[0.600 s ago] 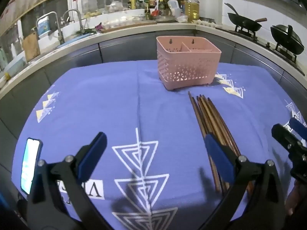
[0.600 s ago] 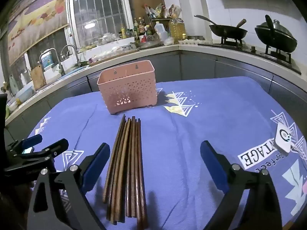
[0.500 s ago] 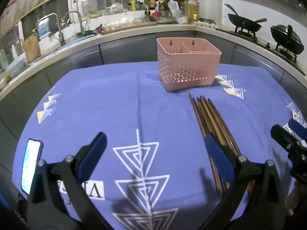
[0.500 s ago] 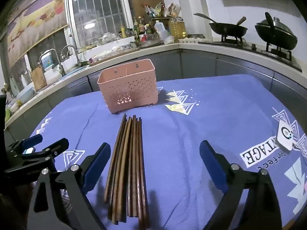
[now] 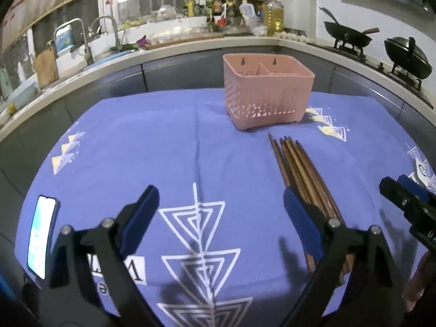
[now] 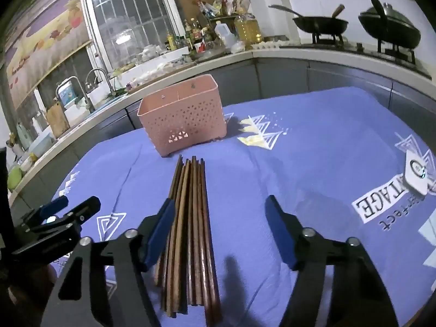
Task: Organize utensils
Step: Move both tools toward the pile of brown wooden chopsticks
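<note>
A bundle of several brown wooden chopsticks (image 5: 297, 163) lies on the purple tablecloth (image 5: 163, 136), pointing at a pink perforated two-compartment utensil basket (image 5: 268, 95). My left gripper (image 5: 220, 218) is open and empty, its right finger over the chopsticks' near part. In the right wrist view the chopsticks (image 6: 190, 218) lie under my open, empty right gripper (image 6: 222, 234), by its left finger; the basket (image 6: 182, 120) stands beyond. Each gripper shows in the other's view: the right gripper (image 5: 408, 204) and the left gripper (image 6: 62, 212).
A lit phone (image 5: 41, 234) lies at the cloth's left edge. A small white device (image 6: 417, 171) lies on the right. A counter with a sink (image 5: 90, 43), bottles (image 5: 218, 5) and two woks (image 5: 406, 51) rings the table.
Both grippers have moved forward and lower toward the chopsticks. The right gripper's left finger now overlaps the bundle. The jaws stay open.
</note>
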`<state>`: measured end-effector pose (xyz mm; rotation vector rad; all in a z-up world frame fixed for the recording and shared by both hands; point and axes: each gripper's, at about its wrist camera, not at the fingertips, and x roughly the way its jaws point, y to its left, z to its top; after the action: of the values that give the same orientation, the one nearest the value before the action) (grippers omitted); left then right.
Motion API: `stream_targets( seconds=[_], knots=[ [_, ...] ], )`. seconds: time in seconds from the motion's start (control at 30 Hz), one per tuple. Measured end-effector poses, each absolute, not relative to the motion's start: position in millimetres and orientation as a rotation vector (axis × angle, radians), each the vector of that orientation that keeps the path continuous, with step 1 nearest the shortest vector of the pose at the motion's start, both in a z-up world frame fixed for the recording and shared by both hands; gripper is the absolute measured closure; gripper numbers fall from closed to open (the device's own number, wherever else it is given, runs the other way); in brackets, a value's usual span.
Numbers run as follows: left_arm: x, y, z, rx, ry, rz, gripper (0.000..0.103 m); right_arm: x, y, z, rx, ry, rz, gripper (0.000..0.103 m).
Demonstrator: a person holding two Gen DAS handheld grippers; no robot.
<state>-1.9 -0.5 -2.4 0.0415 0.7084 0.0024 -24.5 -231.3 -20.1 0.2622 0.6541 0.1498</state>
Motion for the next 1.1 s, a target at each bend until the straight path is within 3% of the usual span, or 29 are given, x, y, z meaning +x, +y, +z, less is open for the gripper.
stream_targets(
  seconds=[0.37,1.1],
  knots=[
    [7.9,6.7,-22.8,0.038,0.767,0.011,0.015,-15.9,-228.9,-36.6,0.236,0.722,0.164,0.056],
    [12.6,4.0,-32.9,0.031,0.791,-0.067,0.015,-5.4,-232.4,-58.0,0.202,0.808,0.162,0.059]
  ],
)
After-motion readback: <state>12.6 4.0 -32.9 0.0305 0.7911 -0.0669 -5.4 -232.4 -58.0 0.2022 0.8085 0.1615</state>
